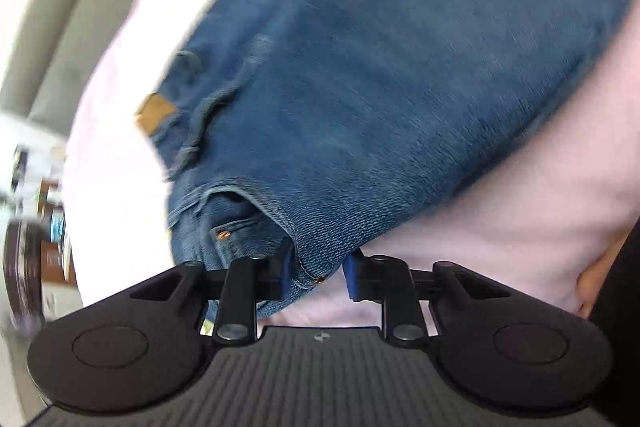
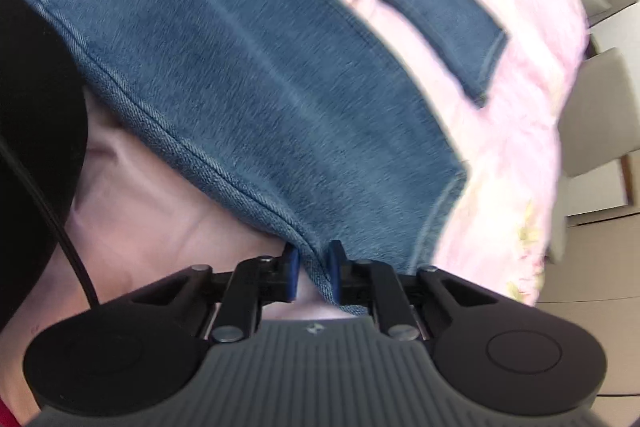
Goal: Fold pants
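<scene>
So the pink bedsheet (image 2: 516,131) takes up most of both views, and the blue jeans (image 2: 248,75) are spread flat across it. From the right wrist view, the legs run diagonally away from the gripper toward the upper left of the picture, hems pointing to the right side. One leg sits close to the camera, the other lies further up, with a strip of sheet showing between them. There's open sheet past the hems out to the bed edge, and more bare sheet on the near side of the jeans.

In the left wrist view, the waistband end with the tan leather patch (image 1: 156,113) faces left.

The left gripper (image 1: 318,269) has a denim corner with copper rivets between its blue pads, but the right pad stands clear of the cloth, so it's not clamped. The right gripper (image 2: 314,269) is pinched tight on the near leg's seamed edge.
</scene>
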Motion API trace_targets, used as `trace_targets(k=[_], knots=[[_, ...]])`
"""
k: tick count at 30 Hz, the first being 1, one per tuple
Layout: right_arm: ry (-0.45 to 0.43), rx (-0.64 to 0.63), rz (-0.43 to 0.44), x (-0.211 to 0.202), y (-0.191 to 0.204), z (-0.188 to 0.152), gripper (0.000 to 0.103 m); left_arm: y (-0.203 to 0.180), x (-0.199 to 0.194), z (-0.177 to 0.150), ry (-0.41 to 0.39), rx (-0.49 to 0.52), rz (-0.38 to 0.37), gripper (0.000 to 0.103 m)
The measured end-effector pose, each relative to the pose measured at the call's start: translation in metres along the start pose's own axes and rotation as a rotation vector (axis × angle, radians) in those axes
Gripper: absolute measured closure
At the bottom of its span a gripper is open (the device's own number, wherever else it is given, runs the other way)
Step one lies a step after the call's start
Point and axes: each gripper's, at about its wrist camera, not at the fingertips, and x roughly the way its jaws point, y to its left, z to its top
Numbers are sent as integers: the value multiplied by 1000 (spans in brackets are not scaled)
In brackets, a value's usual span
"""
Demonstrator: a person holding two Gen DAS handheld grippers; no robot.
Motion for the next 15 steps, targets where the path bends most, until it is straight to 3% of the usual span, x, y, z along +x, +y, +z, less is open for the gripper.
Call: trace_targets(k=[8,12,15], knots=[[-152,80,-162,-72,-46,35,103,77,-64,39,-117,-257,73,78],[-178,109,-213,-83,-88,75,103,128,-76,81,-119,-333,84,78],[-155,107,-237,-69,-118,111,103,157,-67,119,-75,-360,80,78]])
